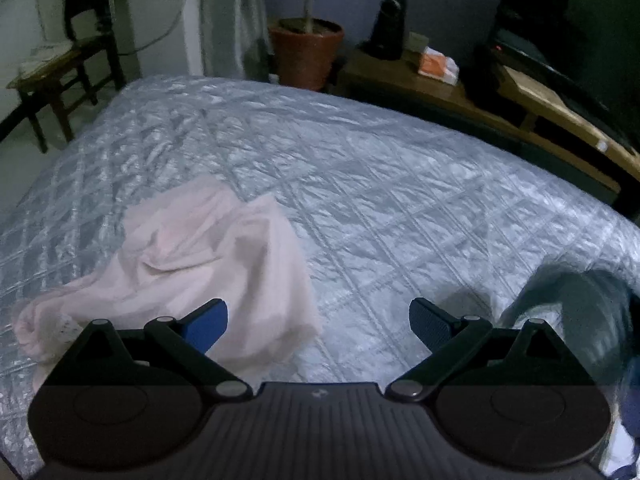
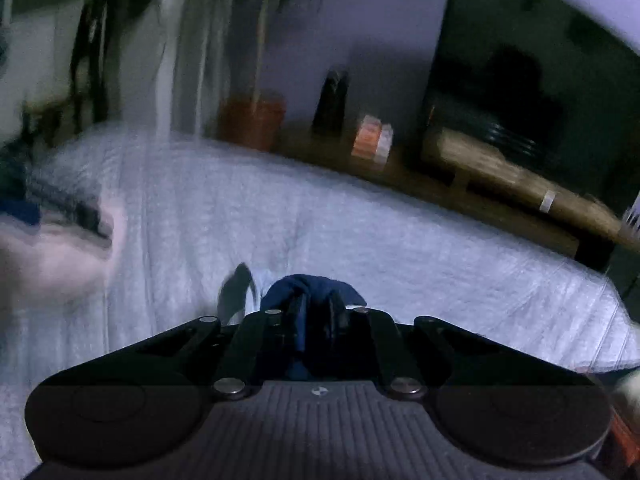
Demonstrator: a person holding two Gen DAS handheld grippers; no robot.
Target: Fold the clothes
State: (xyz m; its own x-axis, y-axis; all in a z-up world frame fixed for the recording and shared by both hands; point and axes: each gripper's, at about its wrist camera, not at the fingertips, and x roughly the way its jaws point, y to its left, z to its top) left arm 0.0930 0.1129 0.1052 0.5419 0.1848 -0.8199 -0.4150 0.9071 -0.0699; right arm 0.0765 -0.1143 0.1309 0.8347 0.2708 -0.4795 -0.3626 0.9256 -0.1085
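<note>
While nothing on this bed (image 1: 360,184) looks folded yet, the job is plainly in its opening minutes: a pale pink garment (image 1: 208,264) lies crumpled on the silver quilted cover, bunched into ridges with one end trailing off sideways, and not a single neat edge to be seen. Over on the left, the left tool (image 1: 318,322) hangs above the bed with its blue pads spread wide and nothing between them; the pink garment sits just beyond and to the left of its tips, one pad overlapping the cloth in the left wrist view, though whether it touches I cannot tell. That tool tilts steeply down at the cover, steady and poised. Now the right tool (image 2: 316,312): its jaws are drawn close together and pinching a bundle of dark blue cloth (image 2: 308,288), which bulges up over the fingertips and hangs down behind them. Its whole view is smeared with motion blur, so this hand looks to be on the move across the bed, angled only gently downward, with the bare quilt ahead of it. Far off to the left of that tool, blurred, are the pink garment and something dark above it, likely the other tool. So, by my reckoning: one item gripped and being carried, one lying rumpled, and all the spreading, smoothing and folding left to do.
</note>
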